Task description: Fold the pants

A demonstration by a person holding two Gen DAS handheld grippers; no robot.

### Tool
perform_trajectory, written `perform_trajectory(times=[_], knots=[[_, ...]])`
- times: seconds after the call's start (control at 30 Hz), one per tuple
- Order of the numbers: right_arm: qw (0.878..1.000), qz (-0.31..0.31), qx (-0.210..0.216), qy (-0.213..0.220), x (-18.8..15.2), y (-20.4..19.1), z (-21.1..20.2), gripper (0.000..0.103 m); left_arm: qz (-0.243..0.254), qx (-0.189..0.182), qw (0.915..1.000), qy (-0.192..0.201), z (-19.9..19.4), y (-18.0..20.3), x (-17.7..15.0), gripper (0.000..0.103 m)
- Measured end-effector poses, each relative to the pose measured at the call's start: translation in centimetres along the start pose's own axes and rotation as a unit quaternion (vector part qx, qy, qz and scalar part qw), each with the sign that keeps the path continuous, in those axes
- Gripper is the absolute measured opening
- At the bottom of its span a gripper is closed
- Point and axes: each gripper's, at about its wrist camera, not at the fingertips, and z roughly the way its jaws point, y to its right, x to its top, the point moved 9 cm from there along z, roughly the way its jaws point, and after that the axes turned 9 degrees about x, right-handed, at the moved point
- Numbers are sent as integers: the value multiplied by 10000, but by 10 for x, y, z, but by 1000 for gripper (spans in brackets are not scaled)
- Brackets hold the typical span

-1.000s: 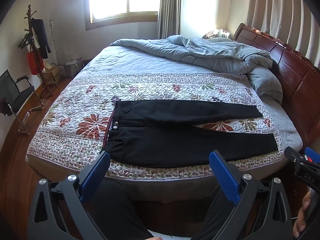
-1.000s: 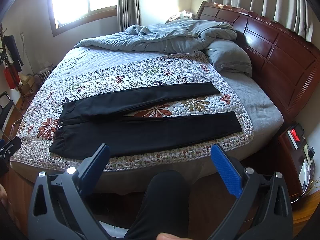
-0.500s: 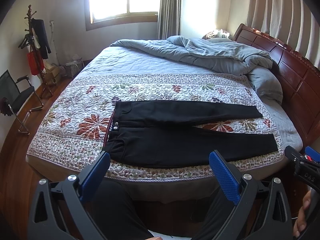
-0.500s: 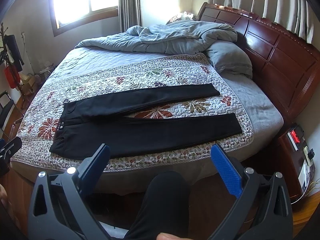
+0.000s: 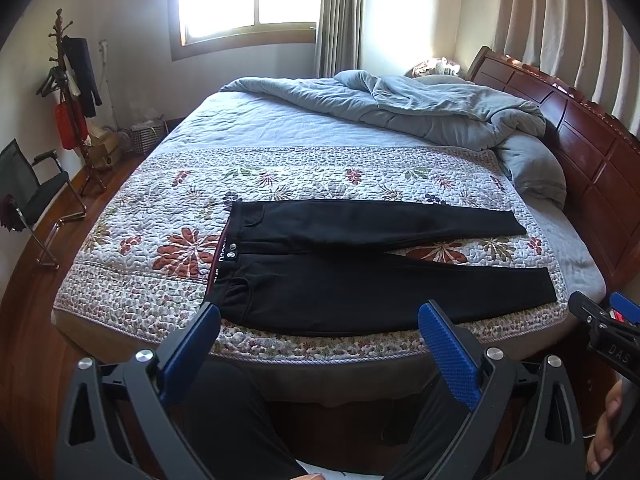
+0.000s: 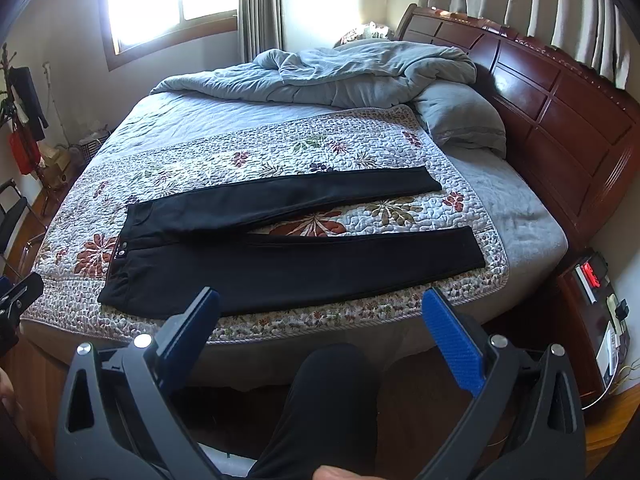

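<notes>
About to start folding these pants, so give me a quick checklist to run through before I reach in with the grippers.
1. Black pants laid flat on the floral quilt: ok.
2. Legs spread apart, none folded yet: ok.
3. Left gripper open and empty: ok.
4. Right gripper open and empty: ok.
5. Crumpled duvet lies apart from the pants: ok.
6. Anything in the pockets: cannot tell.

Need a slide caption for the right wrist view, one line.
Open right hand-held gripper faces black pants laid flat, legs spread, on the floral quilt before folding.
</notes>
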Motion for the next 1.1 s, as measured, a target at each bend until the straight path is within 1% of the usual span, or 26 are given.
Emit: perform_trajectory(times=[0.4,0.43,0.5,0.53,0.57,0.6,0.63,0.67,0.7,0.73,0.77,0.8,0.83,0.87,0.93,0.97,1.0,1.03,1.07,1.1], knots=[[10000,-17,-16,-81,0,0,11,100,-16,-14,9999,-122,13,-3,-2,99],[9999,-29,-25,-93,0,0,14,100,-18,-53,9999,-143,17,-3,-2,99],[9999,-92,32,-117,1,0,20,100,36,-324,9993,-191,25,-1,-3,99],[9994,-205,266,-121,3,-2,29,100,78,-578,9979,-277,34,2,-5,99],[9984,-274,488,-98,5,-4,35,100,123,-874,9952,-434,46,5,-8,99],[9945,-394,966,-39,9,-9,43,100,156,-1290,9889,-714,65,7,-13,99],[9848,-577,1634,92,15,-14,54,100,151,-1582,9829,-925,83,6,-16,99],[9790,-778,1882,95,18,-15,66,100,152,-1773,9778,-1108,108,-1,-19,99],[9776,-1013,1845,-19,17,-13,81,100,217,-1727,9783,-1128,126,-9,-19,99],[9801,-1324,1456,-265,14,-5,104,100,325,-1592,9804,-1113,144,-18,-19,99],[9794,-1661,1023,-524,11,5,129,100,567,-1308,9823,-1219,174,-33,-21,99],[9763,-1918,753,-663,9,14,147,100,709,-1174,9814,-1346,193,-42,-22,99],[9726,-2148,621,-634,13,22,162,100,801,-1053,9799,-1496,213,-54,-23,99],[9699,-2276,699,-509,19,25,167,100,779,-926,9780,-1698,239,-73,-20,99],[9670,-2366,867,-365,29,33,178,100,607,-952,9750,-1915,272,-98,-5,99],[9701,-2183,905,-563,34,46,197,100,418,-1043,9743,-1952,292,-113,10,99],[9728,-1907,980,-874,33,58,216,100,229,-1166,9731,-1975,307,-124,22,99],[9744,-1437,1061,-1364,31,76,241,100,-54,-1341,9691,-2071,327,-136,36,99],[9731,-1196,1146,-1603,32,86,256,100,-375,-1438,9634,-2231,351,-149,49,99],[9713,-997,1282,-1735,33,93,268,100,-560,-1502,9595,-2317,368,-156,60,99]])
